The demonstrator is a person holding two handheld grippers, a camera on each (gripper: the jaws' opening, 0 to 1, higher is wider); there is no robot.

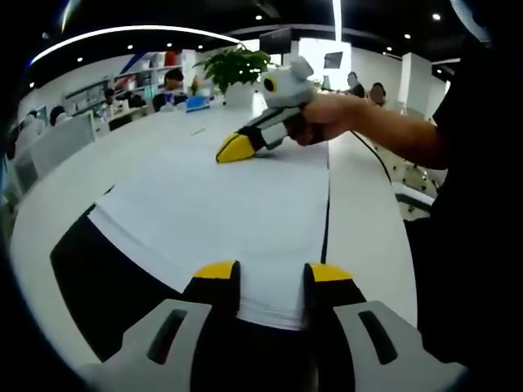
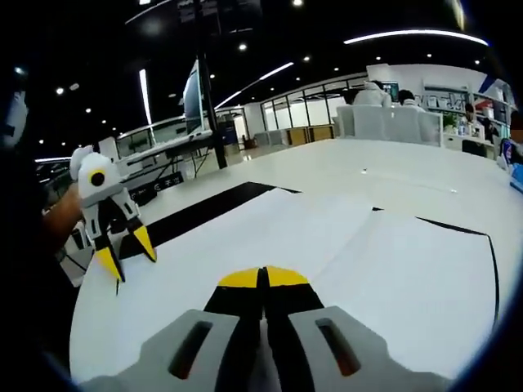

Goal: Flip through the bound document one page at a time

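1. The left gripper view looks low and close across the open bound document (image 1: 237, 204) on the white desk (image 1: 139, 155), toward the upper-centre plant (image 1: 237, 65).
2. The right gripper view faces back across the same pages (image 2: 327, 245), sharing them and the desk.

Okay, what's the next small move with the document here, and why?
Probably close the left hand-held gripper on the near edge of the document. Its jaws stand open with that edge between them, while the right hand-held gripper rests shut on the paper, so the stack looks unpinned for turning.
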